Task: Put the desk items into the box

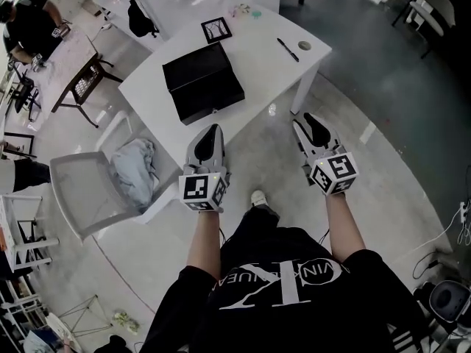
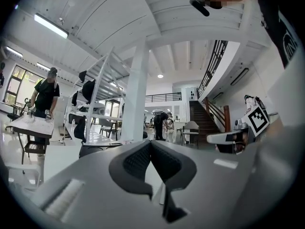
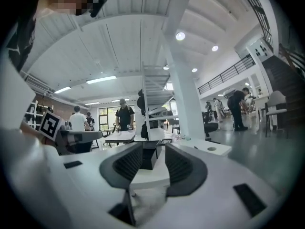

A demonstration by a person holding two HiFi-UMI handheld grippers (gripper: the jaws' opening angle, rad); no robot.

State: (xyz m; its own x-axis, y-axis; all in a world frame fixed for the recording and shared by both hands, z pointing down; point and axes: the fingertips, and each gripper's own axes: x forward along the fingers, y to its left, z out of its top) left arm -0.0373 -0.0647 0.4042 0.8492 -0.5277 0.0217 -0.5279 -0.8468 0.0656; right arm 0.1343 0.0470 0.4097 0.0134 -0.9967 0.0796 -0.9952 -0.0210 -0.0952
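A shut black box (image 1: 202,81) lies on the white desk (image 1: 265,65) ahead of me. A black-framed picture (image 1: 216,29), a black pen (image 1: 288,49) and a small round item (image 1: 304,45) lie beyond it, with small bits (image 1: 246,10) at the far edge. My left gripper (image 1: 210,132) hangs level just short of the desk's near edge, jaws together and empty (image 2: 151,144). My right gripper (image 1: 309,120) is level beside the desk's near right corner, open with nothing between its pads (image 3: 148,149); the box (image 3: 148,157) shows through the gap.
A white chair (image 1: 88,190) with a pale cloth (image 1: 136,168) on it stands at the desk's left. A person (image 1: 29,24) works at another table at the far left. More chairs and tables fill the back of the hall. My shoe (image 1: 258,197) is on the grey floor.
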